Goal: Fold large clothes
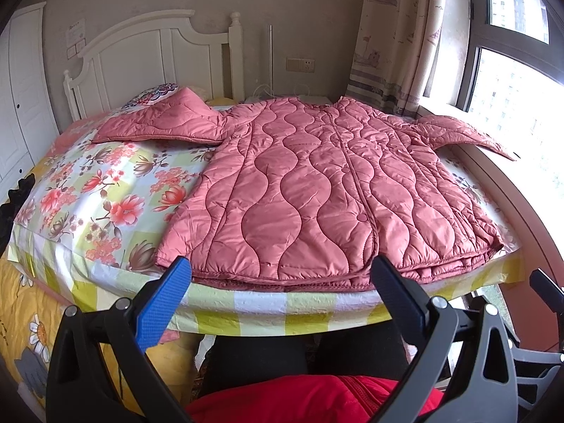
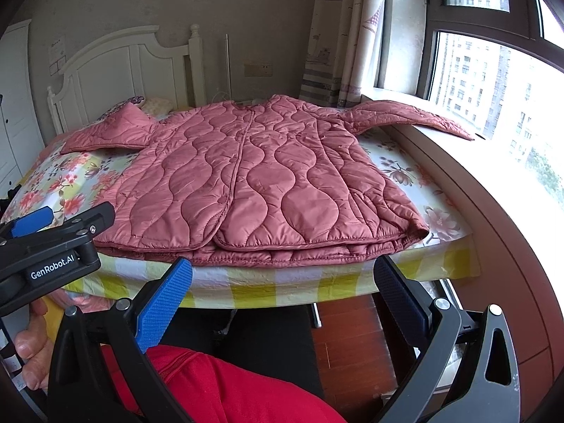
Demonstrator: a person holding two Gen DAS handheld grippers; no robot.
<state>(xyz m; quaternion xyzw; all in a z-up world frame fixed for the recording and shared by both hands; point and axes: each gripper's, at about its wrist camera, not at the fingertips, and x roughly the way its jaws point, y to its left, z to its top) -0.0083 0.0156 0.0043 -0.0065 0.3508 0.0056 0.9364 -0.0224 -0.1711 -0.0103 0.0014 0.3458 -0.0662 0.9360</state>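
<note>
A pink quilted jacket [image 1: 317,183] lies flat, front up, on the bed with both sleeves spread out; it also shows in the right wrist view [image 2: 253,176]. Its left sleeve [image 1: 165,123] rests toward the pillows. Its right sleeve [image 2: 405,116] lies over the window sill. My left gripper [image 1: 282,278] is open and empty, just short of the jacket's hem at the bed's foot edge. My right gripper [image 2: 282,278] is open and empty, also just short of the hem. The left gripper also shows in the right wrist view [image 2: 53,225] at the left.
The bed has a floral sheet [image 1: 105,190] and a white headboard [image 1: 151,56]. A window sill [image 2: 476,183] runs along the right side, with a curtain [image 1: 394,35] behind. A white wardrobe [image 1: 21,98] stands at the left. The person's red top [image 2: 218,387] is below.
</note>
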